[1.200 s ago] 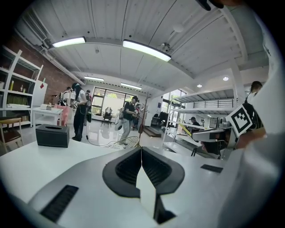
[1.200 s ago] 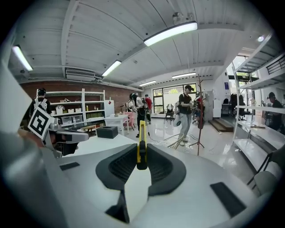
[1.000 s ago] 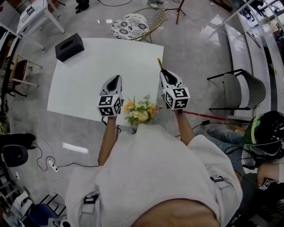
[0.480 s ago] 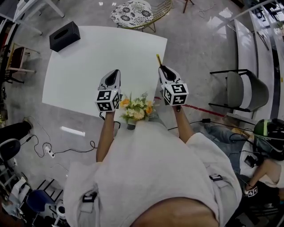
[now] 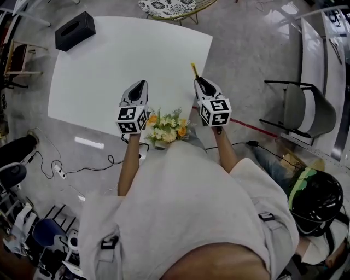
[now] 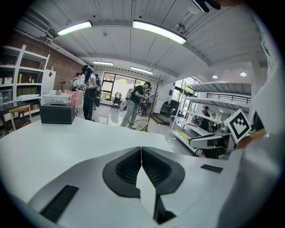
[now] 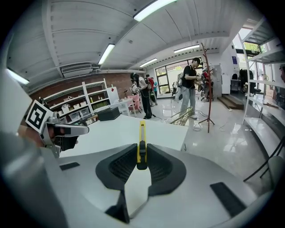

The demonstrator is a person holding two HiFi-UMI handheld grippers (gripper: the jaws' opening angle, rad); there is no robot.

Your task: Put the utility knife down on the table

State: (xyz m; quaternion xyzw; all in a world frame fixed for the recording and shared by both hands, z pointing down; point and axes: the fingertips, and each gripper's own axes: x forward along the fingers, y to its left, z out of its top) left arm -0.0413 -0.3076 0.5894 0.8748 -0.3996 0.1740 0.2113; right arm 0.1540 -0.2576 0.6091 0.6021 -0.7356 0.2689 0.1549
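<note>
— State of the right gripper (image 7: 141,156)?
— Clamped on the utility knife (image 7: 141,141). Gripped at the black rear end, between the two ribbed pads. Yellow body sticking straight out past the tips, standing on edge.
— Down on the table (image 5: 109,76) yet?
— Not yet. Held in the air over the right edge of the white top, near its front corner, pointing forward and a little down.
— And the left gripper (image 6: 141,156)?
— Closed, tips together, nothing between them. Level with the right one and well off to its left, likewise aimed forward over the near edge of the table.
— Anything between the two?
— A bunch of orange and white flowers (image 5: 167,130), just behind the marker cubes, between the forearms. Hard to tell whether standing on the table.
— Ahead of the left gripper?
— Bare white tabletop, then a black box (image 5: 74,30) at the far left corner, well apart from both tools.
— Beyond the knife's tip?
— The far table edge, then a wire chair (image 5: 174,5) with a patterned seat. People standing further back in the hall, too small for detail.
— Right of the right gripper?
— Grey floor and a grey chair (image 5: 306,109), well apart; a helmet (image 5: 316,198) further back, behind that hand.
</note>
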